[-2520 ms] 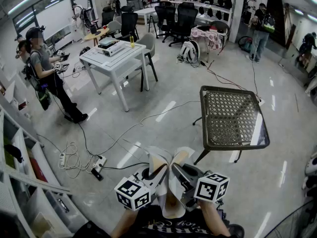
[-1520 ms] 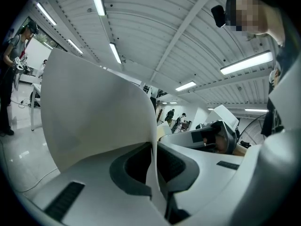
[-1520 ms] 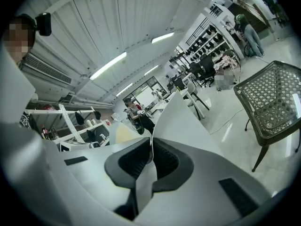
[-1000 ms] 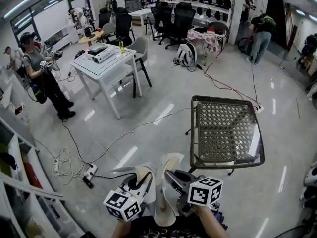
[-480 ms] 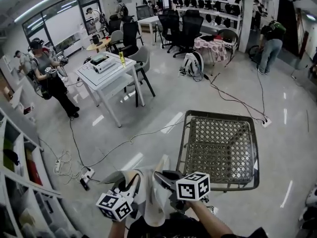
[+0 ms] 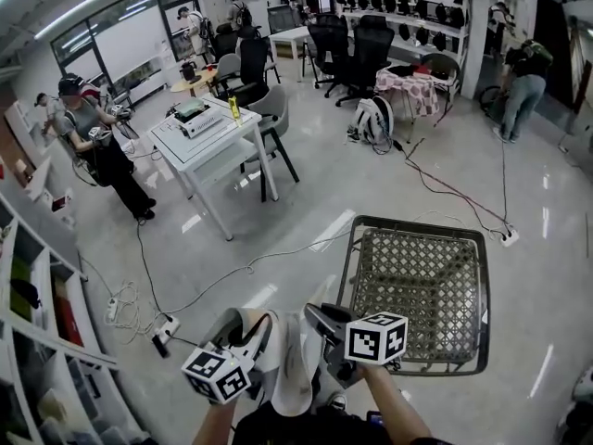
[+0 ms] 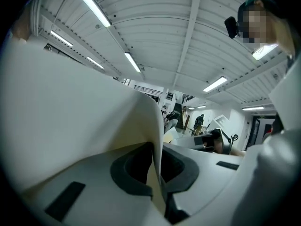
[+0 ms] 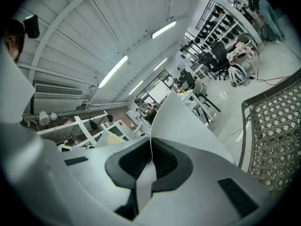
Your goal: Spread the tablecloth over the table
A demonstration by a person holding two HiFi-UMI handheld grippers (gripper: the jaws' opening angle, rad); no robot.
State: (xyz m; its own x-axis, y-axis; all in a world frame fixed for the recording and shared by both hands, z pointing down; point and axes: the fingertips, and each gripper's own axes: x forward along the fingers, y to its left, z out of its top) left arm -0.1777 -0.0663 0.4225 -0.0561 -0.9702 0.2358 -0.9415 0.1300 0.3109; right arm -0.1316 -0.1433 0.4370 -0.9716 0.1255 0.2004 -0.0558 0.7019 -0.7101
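1. Head view: we hold the left tool (image 6: 248,330) and the right tool (image 6: 321,323) close together in front of us. The cream tablecloth (image 6: 293,364) hangs bunched between them, clamped in both. It is off the table (image 6: 417,224), a dark metal frame with a bare lattice top just to the right of the tools. The right tool's marker cube overlaps the table's near edge in this view.
2. Same view, the room: a glossy pale floor (image 6: 306,202) with a cable (image 6: 278,254) running to a power strip (image 6: 165,328), and open shelving (image 6: 37,327) at the left. Further off stand a white desk (image 6: 199,137) with a grey chair (image 6: 271,109), a person (image 6: 97,146) with gear, black office chairs (image 6: 363,49) and a backpack (image 6: 375,119).
3. Left gripper view: the tool's jaws are closed on an edge of the tablecloth (image 7: 70,126), which rises as a broad fold and blocks most of the left side. Above it we see a ribbed ceiling with strip lights (image 7: 133,62).
4. Right gripper view: the jaws are closed on a thin fold of the tablecloth (image 8: 188,121). The lattice table (image 8: 277,131) lies just to the right, with strip lights (image 8: 113,71) overhead.
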